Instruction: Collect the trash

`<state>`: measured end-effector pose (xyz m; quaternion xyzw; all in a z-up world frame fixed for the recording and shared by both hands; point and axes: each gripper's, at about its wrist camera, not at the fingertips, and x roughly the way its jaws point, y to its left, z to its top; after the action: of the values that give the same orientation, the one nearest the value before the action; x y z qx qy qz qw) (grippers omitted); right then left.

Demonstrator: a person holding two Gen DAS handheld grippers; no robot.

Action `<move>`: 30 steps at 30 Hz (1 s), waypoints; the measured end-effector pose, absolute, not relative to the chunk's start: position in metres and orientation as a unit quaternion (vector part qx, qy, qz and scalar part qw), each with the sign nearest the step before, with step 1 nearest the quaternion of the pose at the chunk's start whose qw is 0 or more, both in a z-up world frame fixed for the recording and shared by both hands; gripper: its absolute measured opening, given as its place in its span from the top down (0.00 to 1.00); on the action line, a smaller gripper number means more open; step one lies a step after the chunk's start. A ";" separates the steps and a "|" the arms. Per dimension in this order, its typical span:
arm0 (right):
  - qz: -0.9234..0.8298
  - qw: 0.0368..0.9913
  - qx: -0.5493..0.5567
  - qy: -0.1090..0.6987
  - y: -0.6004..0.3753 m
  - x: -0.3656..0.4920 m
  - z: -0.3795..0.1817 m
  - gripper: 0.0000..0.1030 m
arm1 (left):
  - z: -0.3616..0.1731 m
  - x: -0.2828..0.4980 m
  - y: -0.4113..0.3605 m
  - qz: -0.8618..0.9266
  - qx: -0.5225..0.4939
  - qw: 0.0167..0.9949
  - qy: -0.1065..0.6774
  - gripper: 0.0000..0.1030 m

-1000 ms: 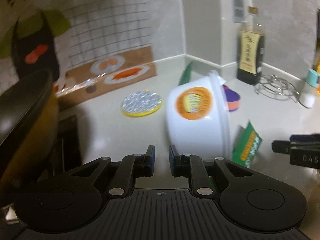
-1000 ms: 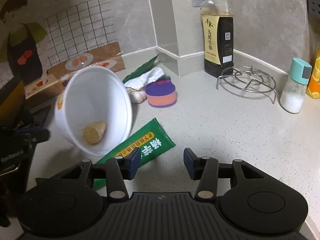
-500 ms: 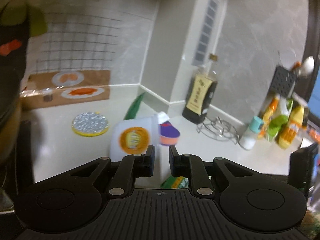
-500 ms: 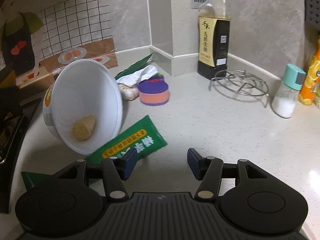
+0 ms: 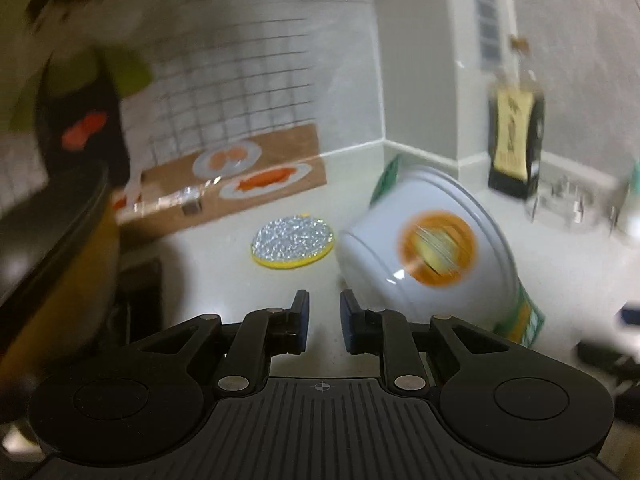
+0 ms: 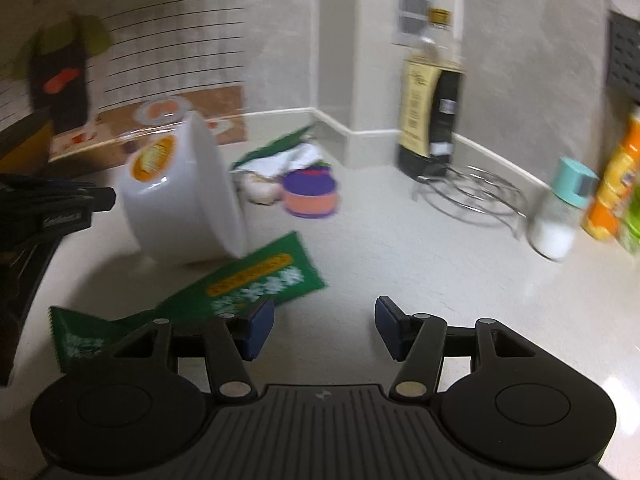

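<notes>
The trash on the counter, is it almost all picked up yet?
Not yet; nothing looks collected. The tipped white bowl, green wrapper and foil lid all lie loose on the counter. Nothing is in hand: the right gripper is open above the wrapper's end, and the left gripper holds nothing, its jaws nearly closed. Everything is left to gather.

Both views ride low over the counter (image 6: 400, 248), each looking forward along its own fingers toward the wall corner. The left wrist camera sits close to the tipped bowl (image 5: 432, 248), which lies just ahead and right of its fingertips, the foil lid (image 5: 293, 241) straight ahead. The right wrist camera sits right of that, the bowl (image 6: 180, 200) ahead-left, the green packet (image 6: 256, 276) touching its left fingertip. Both share bowl, packet (image 5: 524, 320) and bottle (image 6: 430, 108), and both are blurred.
</notes>
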<state>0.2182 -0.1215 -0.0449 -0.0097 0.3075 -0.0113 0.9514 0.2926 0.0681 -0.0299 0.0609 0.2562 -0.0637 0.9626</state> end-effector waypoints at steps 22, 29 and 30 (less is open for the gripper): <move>0.052 0.947 0.052 0.312 -0.123 0.326 -0.033 0.61 | -0.037 0.266 0.109 -0.193 -0.009 0.922 0.335 0.80; 0.040 0.940 0.024 0.339 -0.155 0.398 -0.021 0.42 | -0.054 0.255 0.121 -0.241 -0.002 0.900 0.363 0.80; 0.054 0.933 0.050 0.351 -0.163 0.412 -0.016 0.42 | -0.055 0.256 0.122 -0.249 -0.006 0.896 0.367 0.80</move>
<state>0.4116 -0.1626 -0.0163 0.0497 0.3513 0.0537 0.9334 0.2562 0.1222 -0.0554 -0.0060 0.3668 -0.2491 0.8963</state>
